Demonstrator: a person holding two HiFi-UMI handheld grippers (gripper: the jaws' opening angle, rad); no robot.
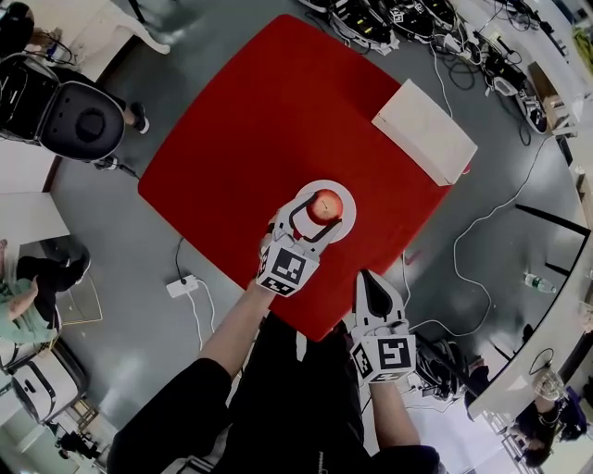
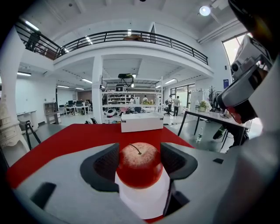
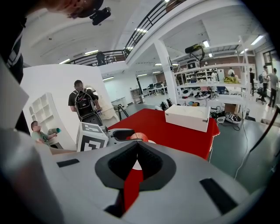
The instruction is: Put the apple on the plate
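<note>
While a white box (image 1: 424, 130) lies at the far right of the red table (image 1: 278, 120), a white plate (image 1: 349, 218) sits near its near edge. The left gripper (image 2: 140, 159) clasps the apple (image 1: 325, 205) over the plate, perhaps touching it. The right gripper (image 1: 367, 278) hangs nearer, pinched closed and empty.

A wide, bright hall with a grey floor (image 1: 139, 268) surrounds the worktop (image 1: 241, 139), which is draped in red cloth and carries a white box (image 1: 424, 130) near its far edge. A mezzanine with a black railing (image 2: 131, 35) runs above white columns (image 2: 97, 87), under a round ceiling lamp (image 2: 204, 10). Shelving racks (image 2: 127, 94) stand far back, and a dark-legged table (image 2: 205, 116) stands to one side. A white shelf unit (image 3: 41, 110) stands by a white partition. A loose cable (image 1: 480, 221) and a power strip (image 1: 182, 286) lie on the floor, with a black chair (image 1: 83, 120) nearby.
</note>
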